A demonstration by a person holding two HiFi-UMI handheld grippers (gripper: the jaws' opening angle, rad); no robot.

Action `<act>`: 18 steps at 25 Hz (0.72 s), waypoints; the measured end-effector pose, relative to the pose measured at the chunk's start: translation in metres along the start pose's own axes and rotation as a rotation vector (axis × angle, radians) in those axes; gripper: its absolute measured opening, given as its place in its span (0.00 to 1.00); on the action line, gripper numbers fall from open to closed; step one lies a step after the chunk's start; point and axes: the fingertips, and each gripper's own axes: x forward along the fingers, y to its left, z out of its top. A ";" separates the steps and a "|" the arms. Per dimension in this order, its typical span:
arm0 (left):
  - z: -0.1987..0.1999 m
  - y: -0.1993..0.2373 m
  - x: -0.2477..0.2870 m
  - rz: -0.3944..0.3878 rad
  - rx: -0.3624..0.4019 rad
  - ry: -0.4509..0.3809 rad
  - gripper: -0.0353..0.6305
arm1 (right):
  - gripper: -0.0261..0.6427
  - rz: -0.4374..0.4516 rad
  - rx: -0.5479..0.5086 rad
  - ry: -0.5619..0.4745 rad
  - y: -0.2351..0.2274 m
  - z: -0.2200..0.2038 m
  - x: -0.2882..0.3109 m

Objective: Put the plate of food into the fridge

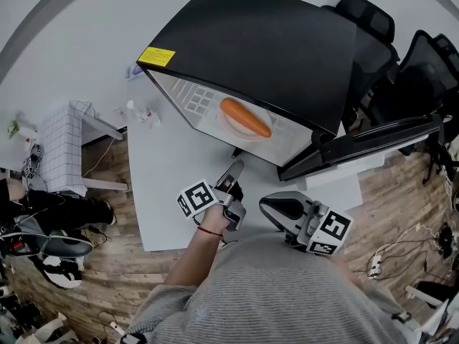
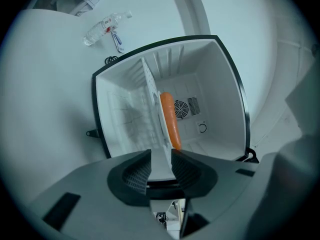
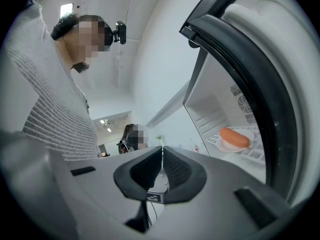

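One fridge (image 1: pixel 272 41), at twelve o'clock in the head view. One plate (image 3: pixel 216 143) inside it, with one food piece (image 1: pixel 245 117). Two grippers: left gripper (image 1: pixel 234 172), right gripper (image 1: pixel 276 208). One table (image 1: pixel 165 192). One bottle (image 1: pixel 133 109), at ten o'clock. Two chairs (image 1: pixel 369 13) (image 1: pixel 430 63), at two o'clock. Two people (image 3: pixel 50 109) (image 3: pixel 131 139).

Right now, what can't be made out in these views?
- Left gripper: the left gripper view shows white between its parted jaws. Whether it grips the plate or merely flanks it is unclear.
- Orange food: too small to identify in any view.
- Bottle label: too small, left gripper view.
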 end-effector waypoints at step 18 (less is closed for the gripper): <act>-0.019 -0.026 -0.023 -0.089 0.299 0.035 0.07 | 0.06 -0.025 -0.003 0.004 -0.008 -0.006 -0.001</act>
